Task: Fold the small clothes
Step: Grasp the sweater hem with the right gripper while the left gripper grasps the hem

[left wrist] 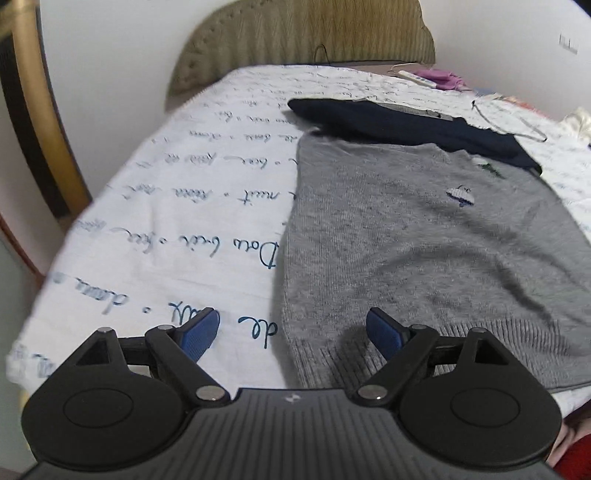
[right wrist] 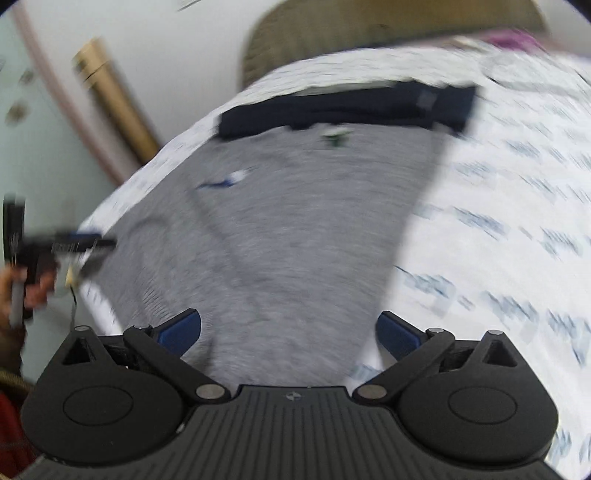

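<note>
A grey knit sweater lies flat on the bed, its ribbed hem toward me; it also shows, blurred, in the right wrist view. A small white and blue emblem is on its chest. A folded dark navy garment lies just beyond it, overlapping its top edge, and shows in the right wrist view. My left gripper is open and empty over the sweater's near left hem corner. My right gripper is open and empty over the near right part of the hem. The left gripper shows at the far left.
The bed has a white cover with blue handwriting print. A padded beige headboard stands at the far end. A remote and purple cloth lie far right. A gold post stands at left.
</note>
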Demonstrator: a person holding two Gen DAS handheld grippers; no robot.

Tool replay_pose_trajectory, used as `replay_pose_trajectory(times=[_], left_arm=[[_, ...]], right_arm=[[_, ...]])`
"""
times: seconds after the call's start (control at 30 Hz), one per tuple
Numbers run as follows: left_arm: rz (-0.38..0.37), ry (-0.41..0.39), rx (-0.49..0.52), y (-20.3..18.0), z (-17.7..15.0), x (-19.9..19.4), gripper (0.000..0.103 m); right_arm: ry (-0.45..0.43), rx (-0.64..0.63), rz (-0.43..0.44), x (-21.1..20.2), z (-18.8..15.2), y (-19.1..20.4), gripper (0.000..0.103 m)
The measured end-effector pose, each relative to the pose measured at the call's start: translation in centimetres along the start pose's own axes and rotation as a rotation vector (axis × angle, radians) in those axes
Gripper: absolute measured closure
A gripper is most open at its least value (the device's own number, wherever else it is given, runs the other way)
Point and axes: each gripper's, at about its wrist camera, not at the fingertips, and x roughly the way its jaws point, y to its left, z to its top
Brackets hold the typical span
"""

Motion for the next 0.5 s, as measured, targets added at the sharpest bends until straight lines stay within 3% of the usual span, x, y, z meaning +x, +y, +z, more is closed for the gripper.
replay_pose_trajectory(times=[0.2,0.37,0.5], left_arm=[[-0.178,0.012,-0.05,2.0,0.4,1.5,0.015],[-0.197,-0.003,0.012,1.7,0.1,2.1,0.015],[-0.215,0.002,0.085,0.7,-0.6,2.1,0.001]], right_arm=[[-0.003,0.12,0.043,-1.4,-1.9,-1.6,0.0],[0.023,0.12,0.137,-0.8,-2.6,-0.8,0.014],[0.048,0.093,0.172,0.3,-2.7,1.1,0.014]])
